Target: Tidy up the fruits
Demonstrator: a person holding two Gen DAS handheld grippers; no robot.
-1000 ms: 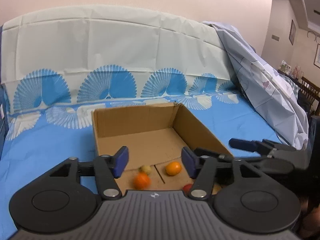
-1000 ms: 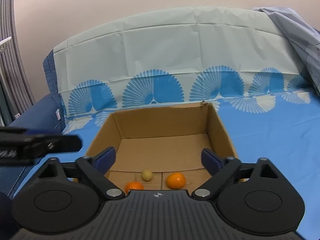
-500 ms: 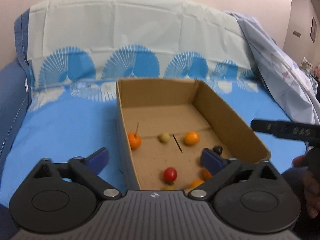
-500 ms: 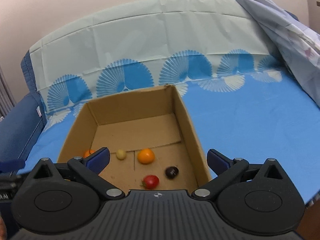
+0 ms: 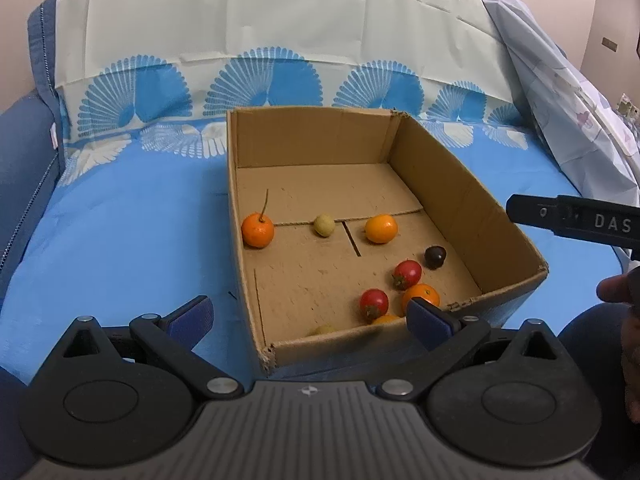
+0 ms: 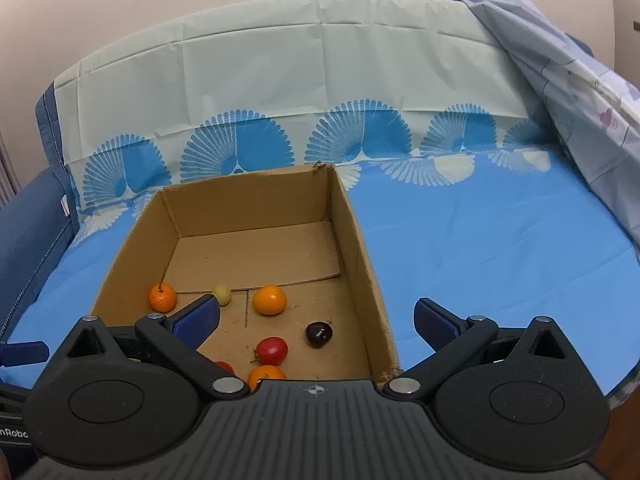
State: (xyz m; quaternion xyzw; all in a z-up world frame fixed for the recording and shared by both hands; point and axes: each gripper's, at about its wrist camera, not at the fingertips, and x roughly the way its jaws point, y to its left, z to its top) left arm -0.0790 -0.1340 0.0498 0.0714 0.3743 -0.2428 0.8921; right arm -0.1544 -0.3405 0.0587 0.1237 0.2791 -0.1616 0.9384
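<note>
A blue sheet [image 5: 120, 240] with a white fan pattern covers a bed or sofa; which one cannot be told. A pale cover [image 6: 580, 92] is draped at its right end.

An open cardboard box [image 5: 472, 208] sits on the blue sheet, and all the fruits lie on its floor.

The left gripper [image 5: 310, 318] hangs over the near left corner of the box. Its jaws are fully released and empty: the left fingertip is over the sheet outside the box, the right one over the near wall.

The right gripper [image 6: 318, 318] hangs over the right wall of the box. Its jaws are also fully released and empty: the left fingertip is over the box floor, the right one over the sheet. In the left wrist view, one of its fingers juts in from the right edge, above part of a hand [image 5: 618, 292].

Fruit positions:
- Orange with stem [image 5: 258, 230]: against the left wall.
- Plain orange [image 5: 381, 229]: mid-floor.
- Pale yellow fruit [image 5: 323, 225]: between the two oranges above.
- Small orange [image 5: 420, 294]: near the front wall.
- Two red fruits [image 5: 407, 273] [image 5: 374, 302]: just beside the small orange.
- Dark fruit [image 5: 435, 256]: near the right wall.
</note>
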